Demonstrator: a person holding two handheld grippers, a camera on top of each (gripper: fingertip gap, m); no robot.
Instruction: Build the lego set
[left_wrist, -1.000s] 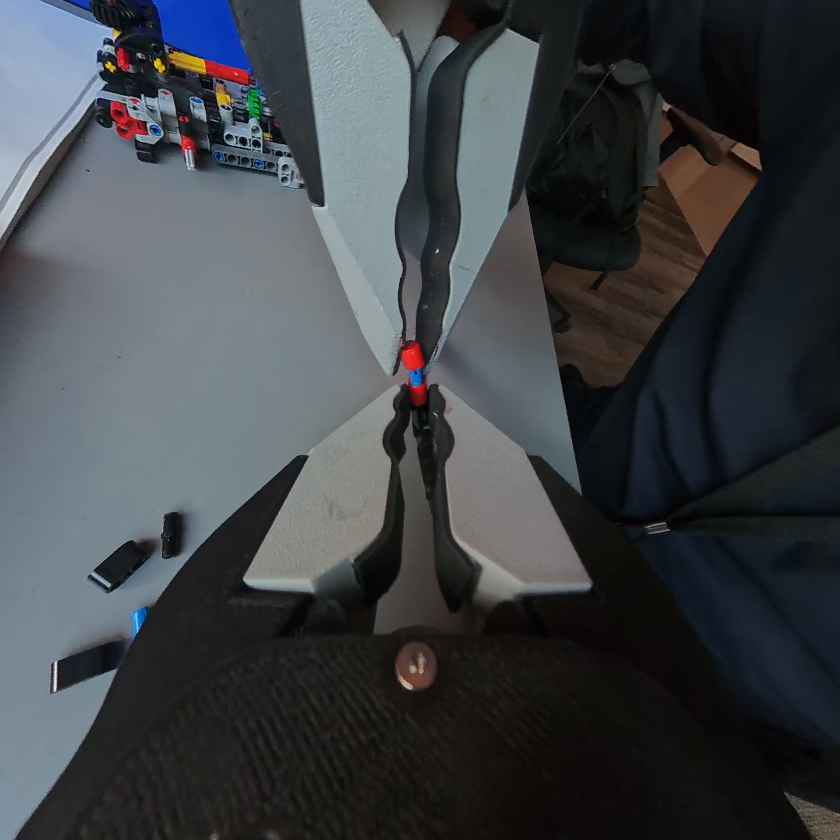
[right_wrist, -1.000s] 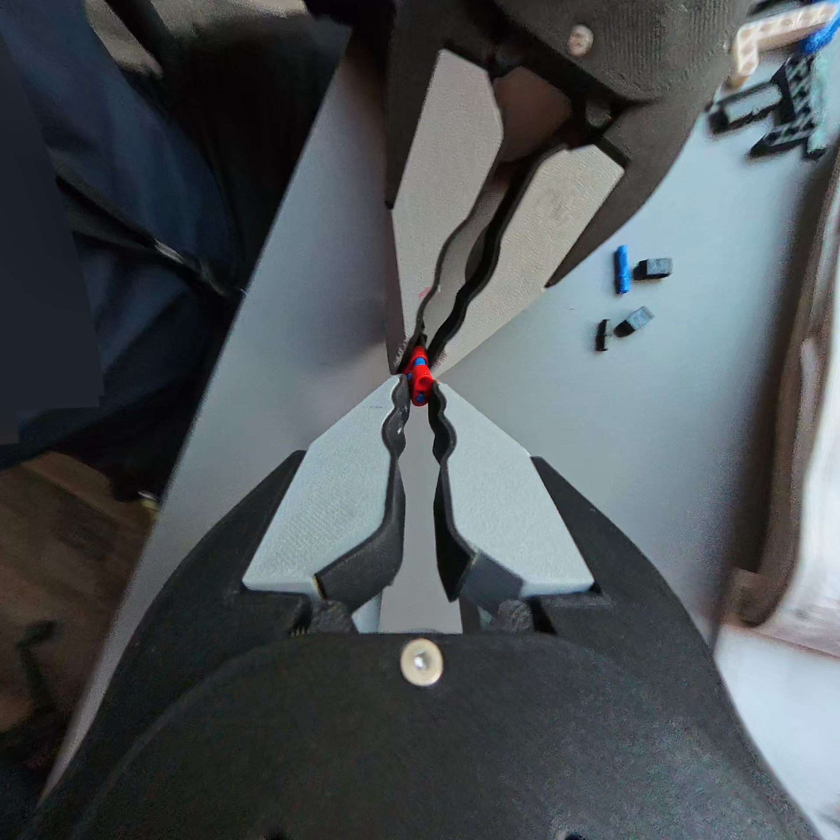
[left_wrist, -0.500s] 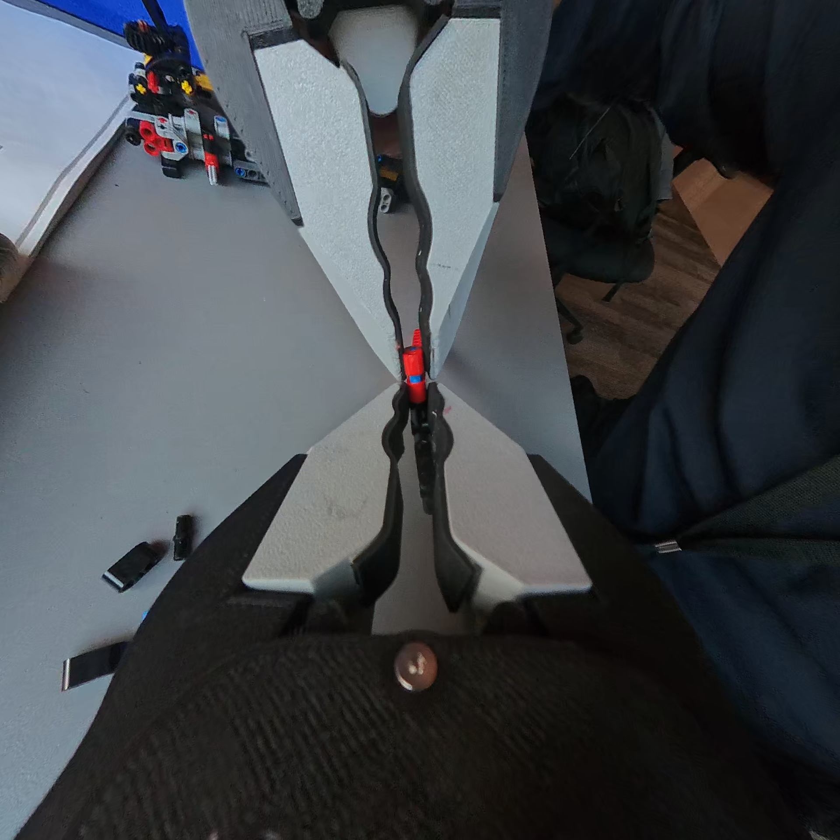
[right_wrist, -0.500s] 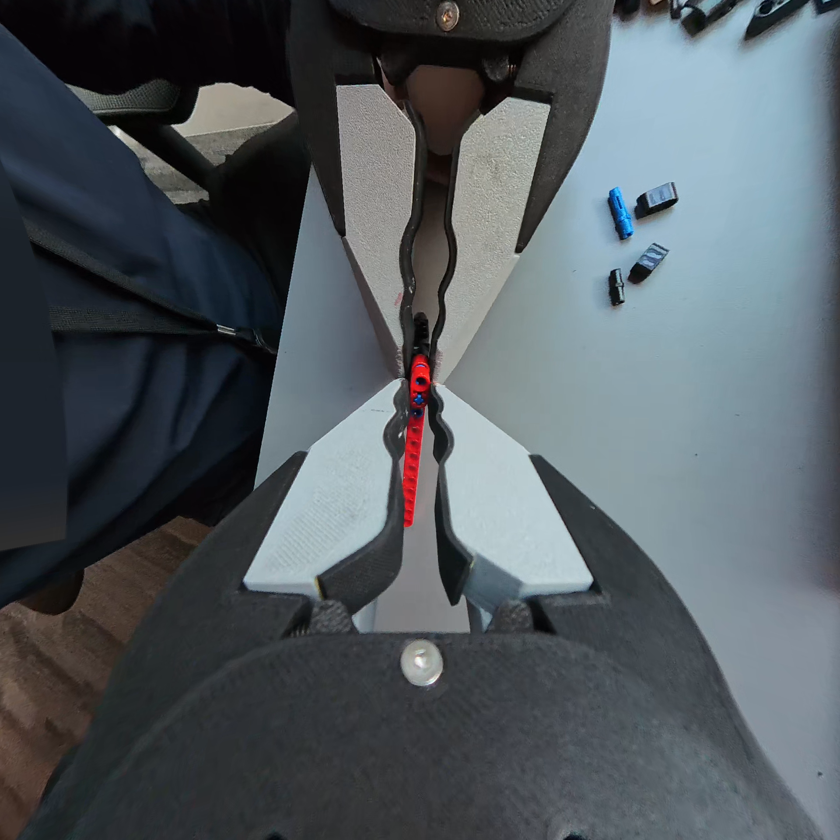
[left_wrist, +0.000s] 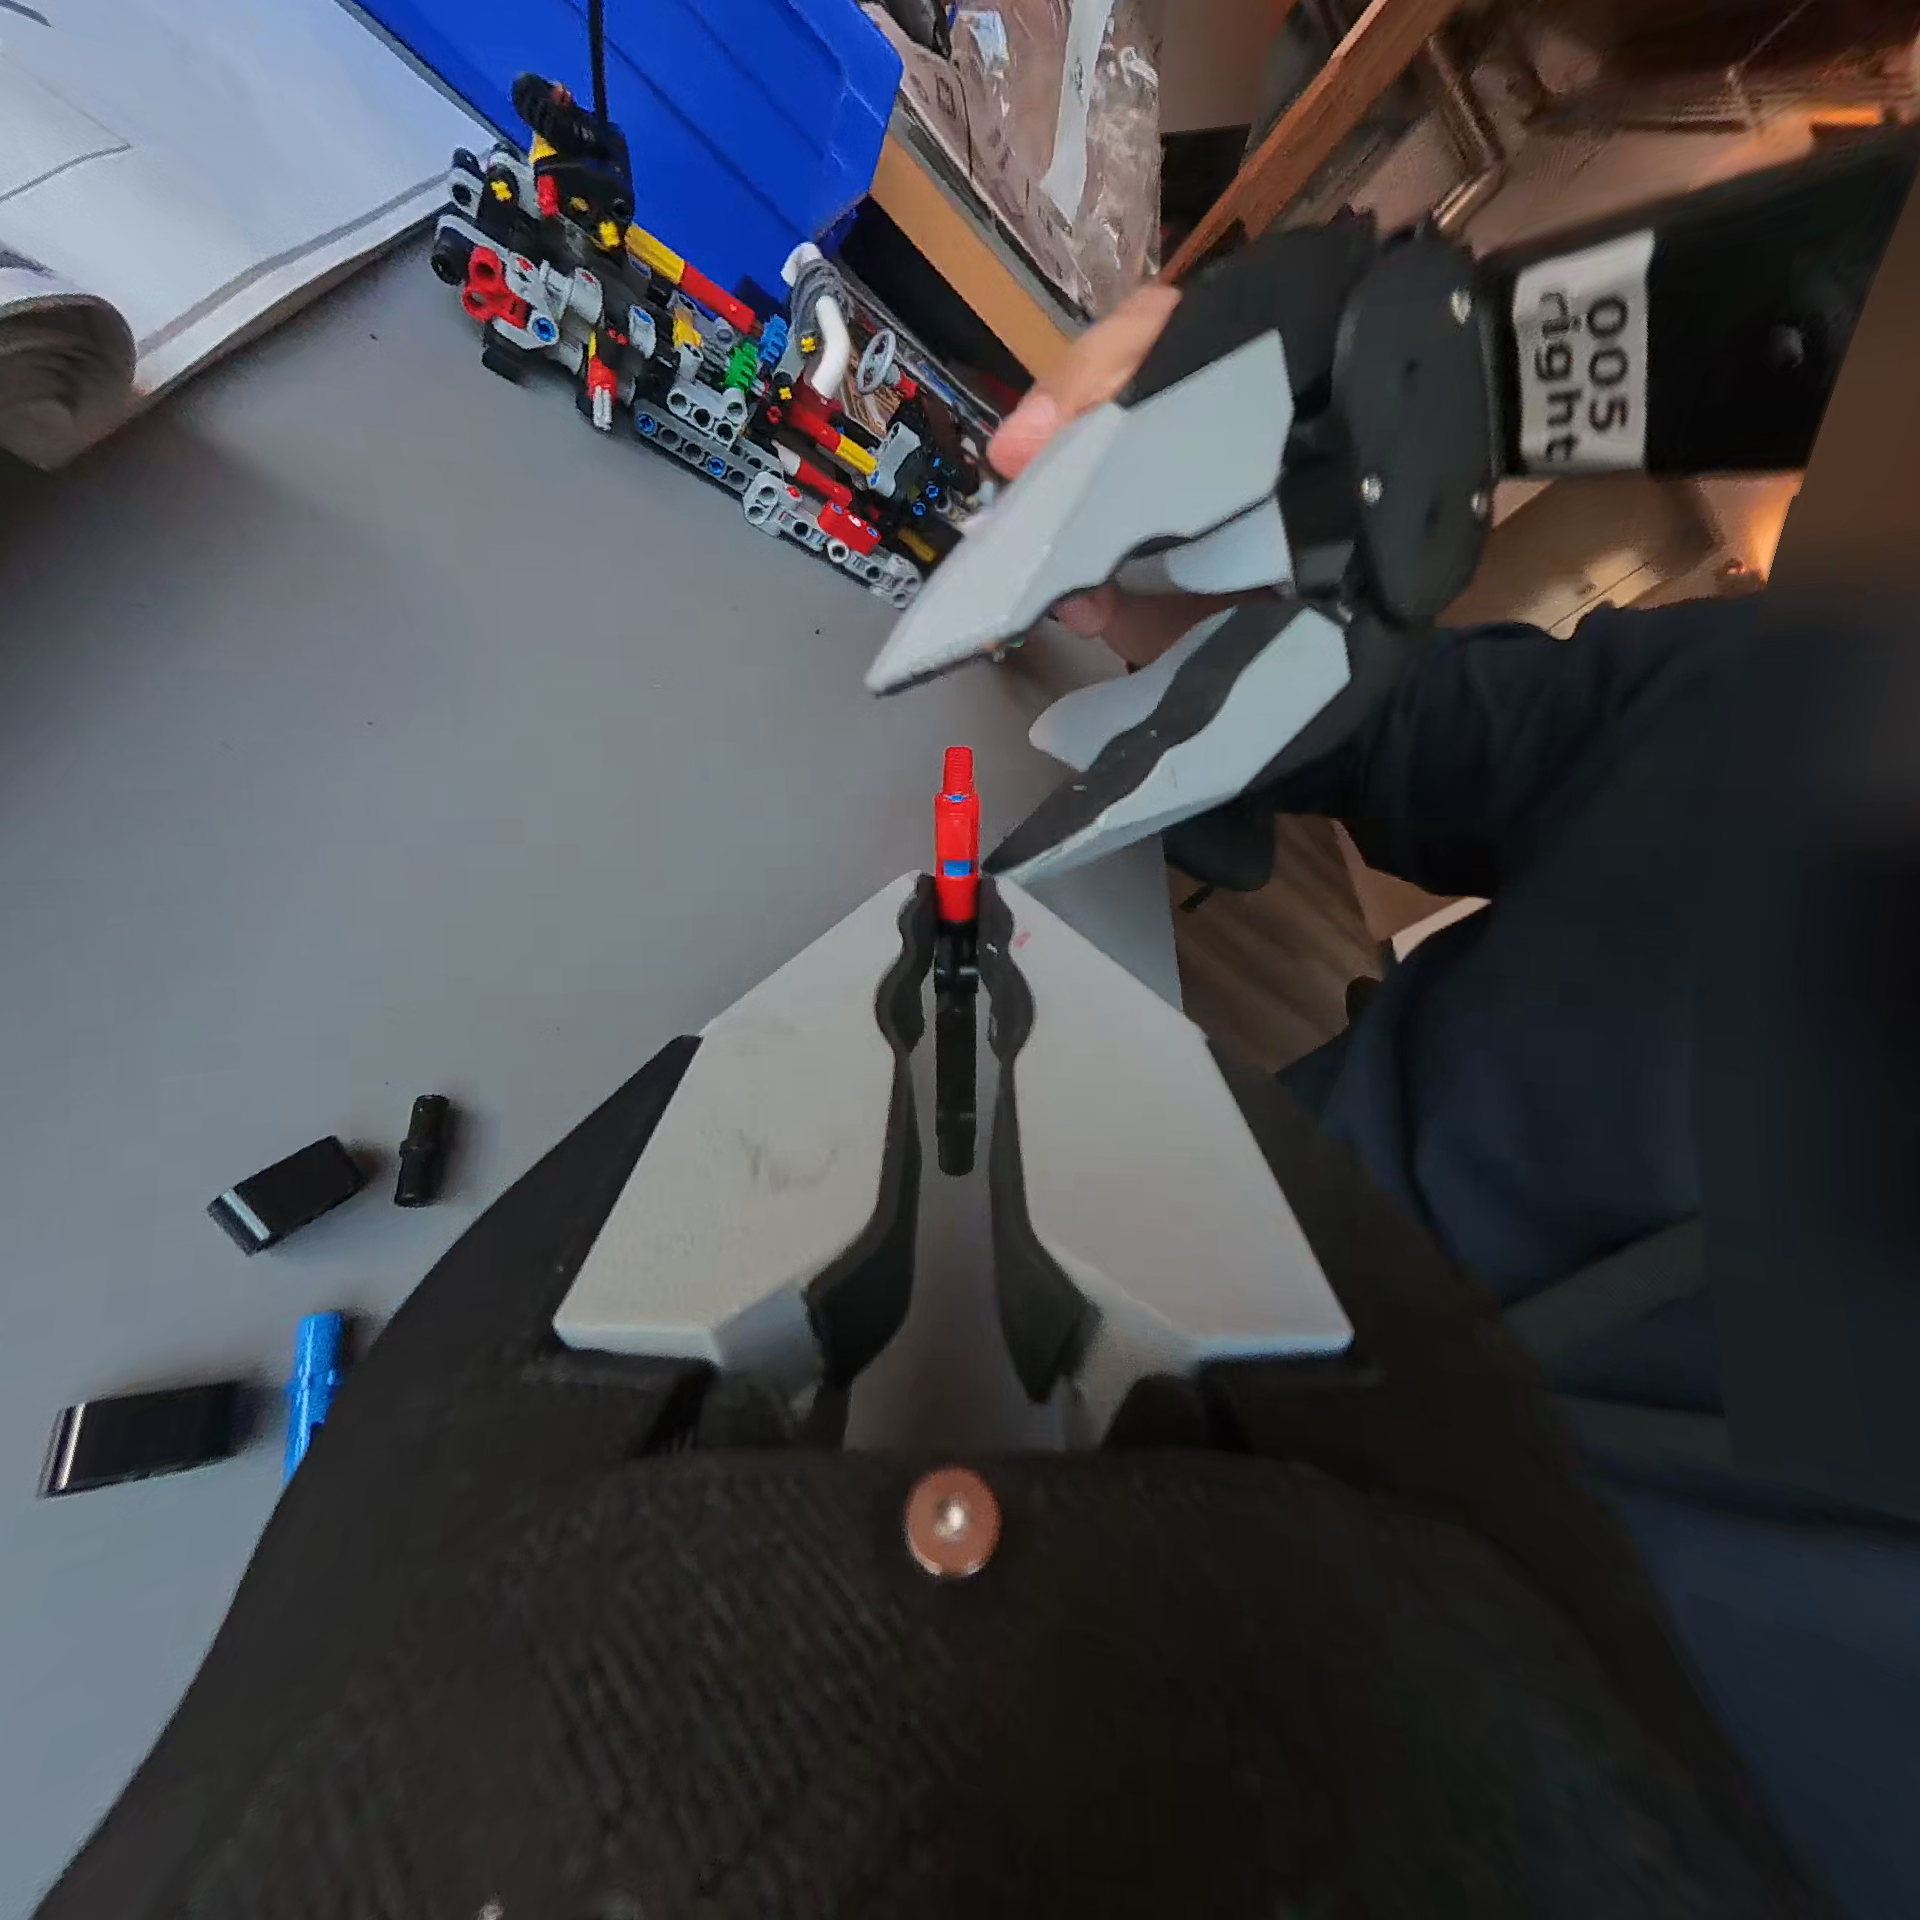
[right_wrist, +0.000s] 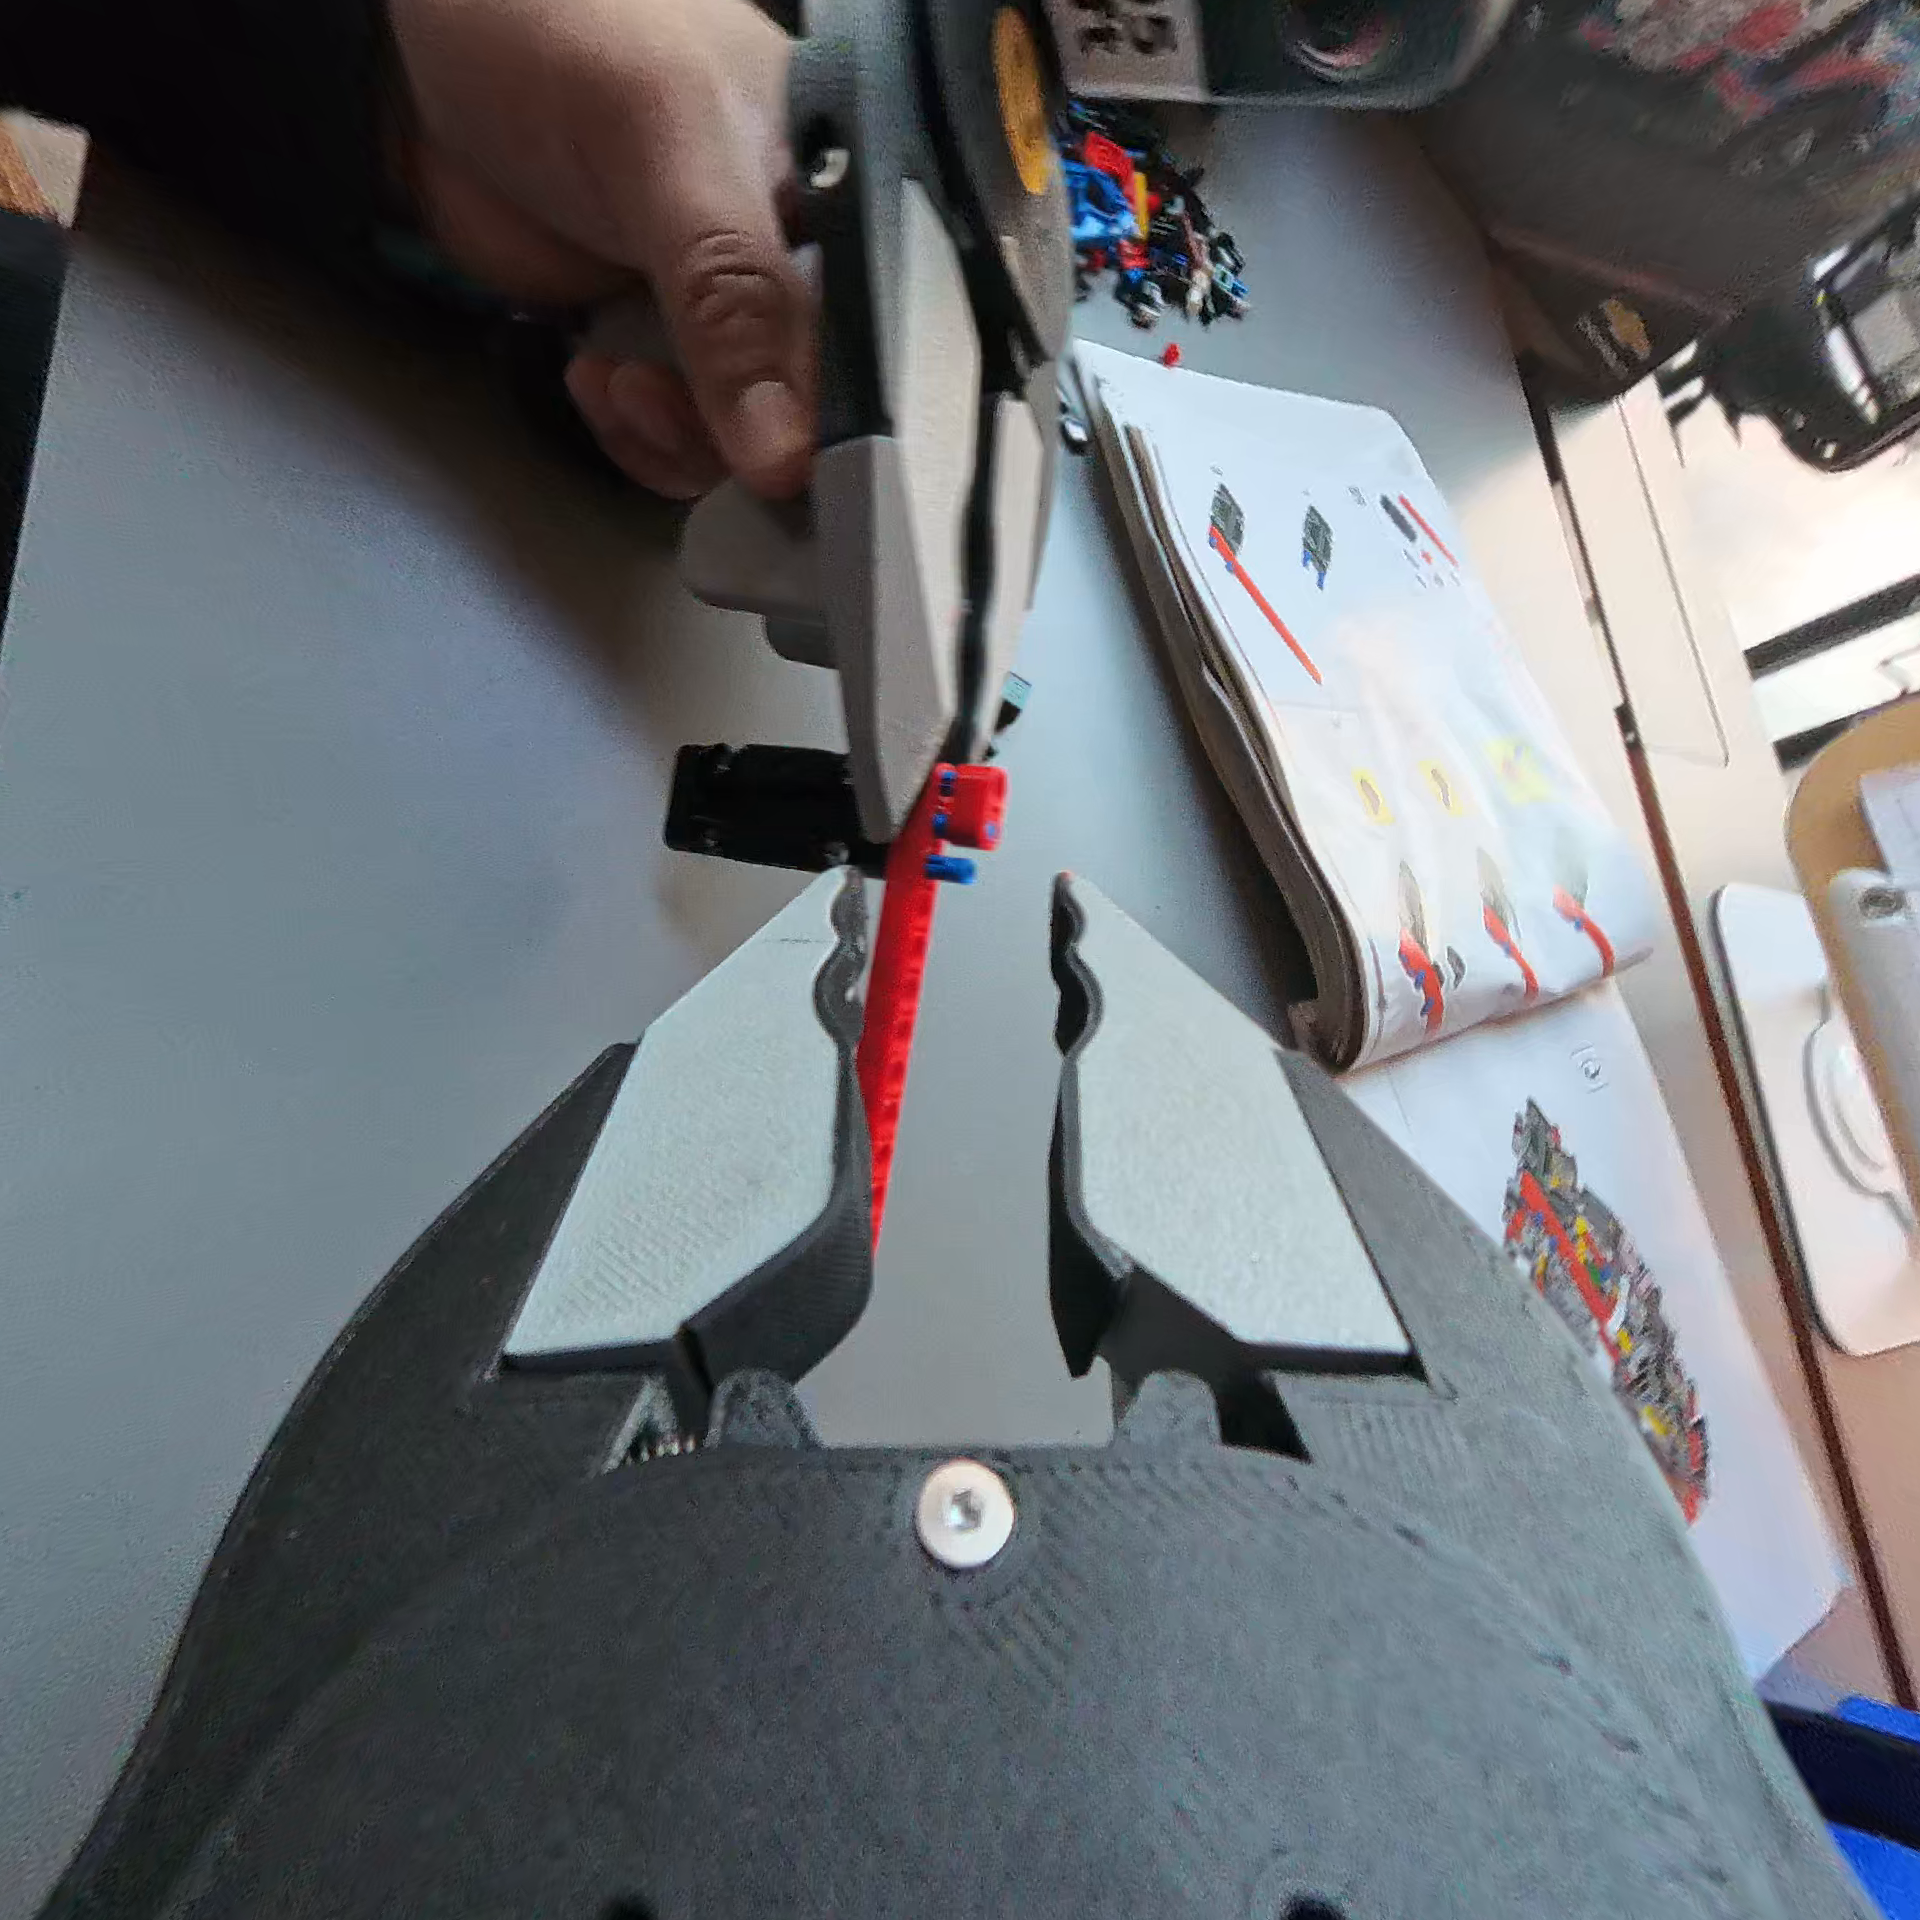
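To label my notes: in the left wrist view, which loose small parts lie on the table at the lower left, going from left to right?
Flat black piece → black block with a pale end → blue pin → black pin.

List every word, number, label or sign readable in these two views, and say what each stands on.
White label on the black body of the right gripper: printed characters, legible, but I do not copy writing out.
Open instruction booklet: drawings only; any marks are too small to read.
Printed sheet beneath it: a picture; nothing readable.
No other writing shows.
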